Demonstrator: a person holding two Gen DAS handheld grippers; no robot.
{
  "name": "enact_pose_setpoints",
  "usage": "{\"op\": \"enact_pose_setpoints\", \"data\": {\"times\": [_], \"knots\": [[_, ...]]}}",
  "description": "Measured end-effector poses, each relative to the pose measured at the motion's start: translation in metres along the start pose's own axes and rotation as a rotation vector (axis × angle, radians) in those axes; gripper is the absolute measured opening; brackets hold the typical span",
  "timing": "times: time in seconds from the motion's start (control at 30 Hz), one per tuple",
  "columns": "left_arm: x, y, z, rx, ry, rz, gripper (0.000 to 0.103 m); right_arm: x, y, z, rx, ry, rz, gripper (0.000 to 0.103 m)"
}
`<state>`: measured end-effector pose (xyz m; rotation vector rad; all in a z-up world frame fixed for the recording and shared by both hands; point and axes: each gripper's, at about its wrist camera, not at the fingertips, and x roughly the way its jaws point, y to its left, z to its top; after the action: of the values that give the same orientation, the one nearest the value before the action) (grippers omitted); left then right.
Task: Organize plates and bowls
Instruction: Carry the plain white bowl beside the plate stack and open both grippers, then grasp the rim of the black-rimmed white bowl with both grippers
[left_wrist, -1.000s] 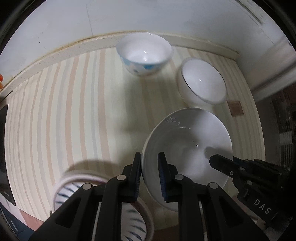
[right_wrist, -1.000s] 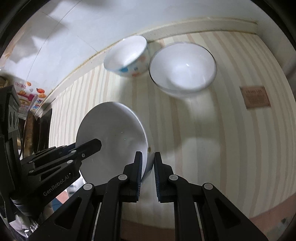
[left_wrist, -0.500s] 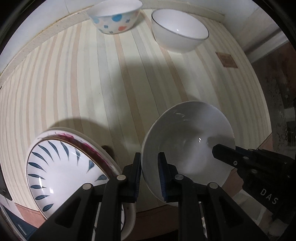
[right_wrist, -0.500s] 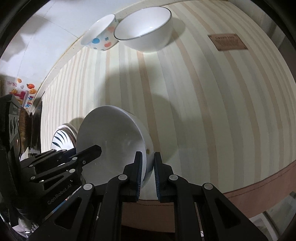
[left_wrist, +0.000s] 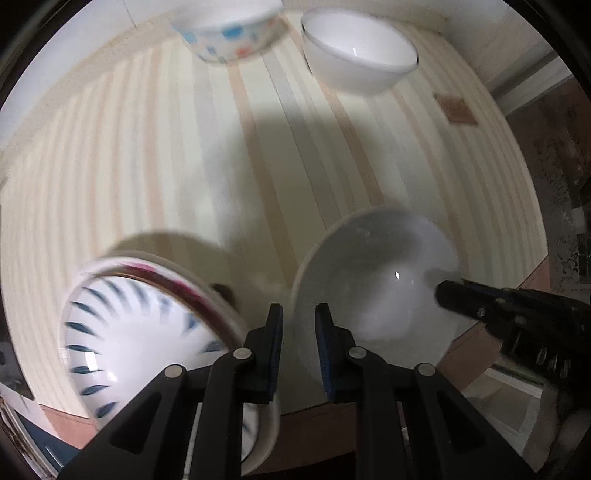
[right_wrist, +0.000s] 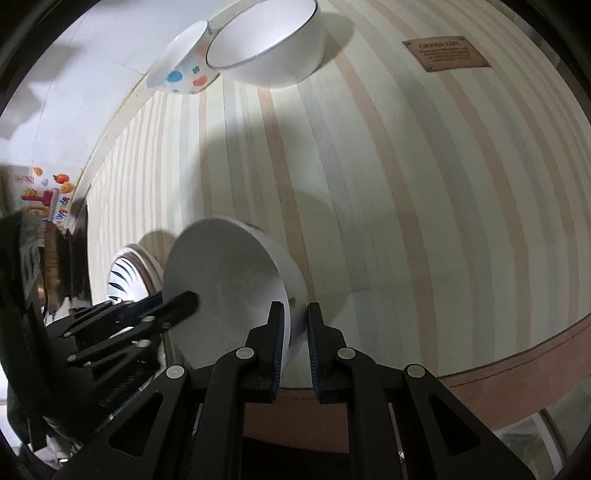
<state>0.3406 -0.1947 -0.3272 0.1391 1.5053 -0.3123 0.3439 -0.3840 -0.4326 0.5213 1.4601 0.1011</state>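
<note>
- Gripping opposite rims, both claws carry the plain white bowl (left_wrist: 373, 295) clear of the striped surface (left_wrist: 184, 166): left claw (left_wrist: 298, 332) clenched at its nine o'clock edge, right claw (right_wrist: 295, 332) clenched at three.
- Patterned plate (left_wrist: 129, 332) sits just beside, at nine o'clock from the bowl; the left hand is nearer.
- Contact between bowl and plate looks absent, though blur hides it.
- Two other bowls (left_wrist: 358, 59) rest well apart at twelve.

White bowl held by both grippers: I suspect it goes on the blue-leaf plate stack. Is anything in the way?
Nothing visible. The white bowl, clamped by left gripper and right gripper, hangs beside the blue-leaf plate; only bare striped tablecloth shows between them.
</note>
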Motion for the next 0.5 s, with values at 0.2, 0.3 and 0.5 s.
{"op": "enact_pose_setpoints", "data": {"times": [0.2,0.3,0.5], "knots": [[-0.045,0.007,0.048,-0.017,-0.099,-0.039,0.027,-0.047,-0.012,0.034,0.047,-0.071,0.063,0.028],[-0.036,0.02,0.101,-0.072,-0.112,-0.063,0.027,-0.062,-0.015,0.075,0.06,-0.136,0.085,0.045],[-0.003,0.025,0.176,-0.103,-0.09,-0.094,0.027,-0.047,-0.024,0.16,0.098,-0.184,0.068,0.045]]}}
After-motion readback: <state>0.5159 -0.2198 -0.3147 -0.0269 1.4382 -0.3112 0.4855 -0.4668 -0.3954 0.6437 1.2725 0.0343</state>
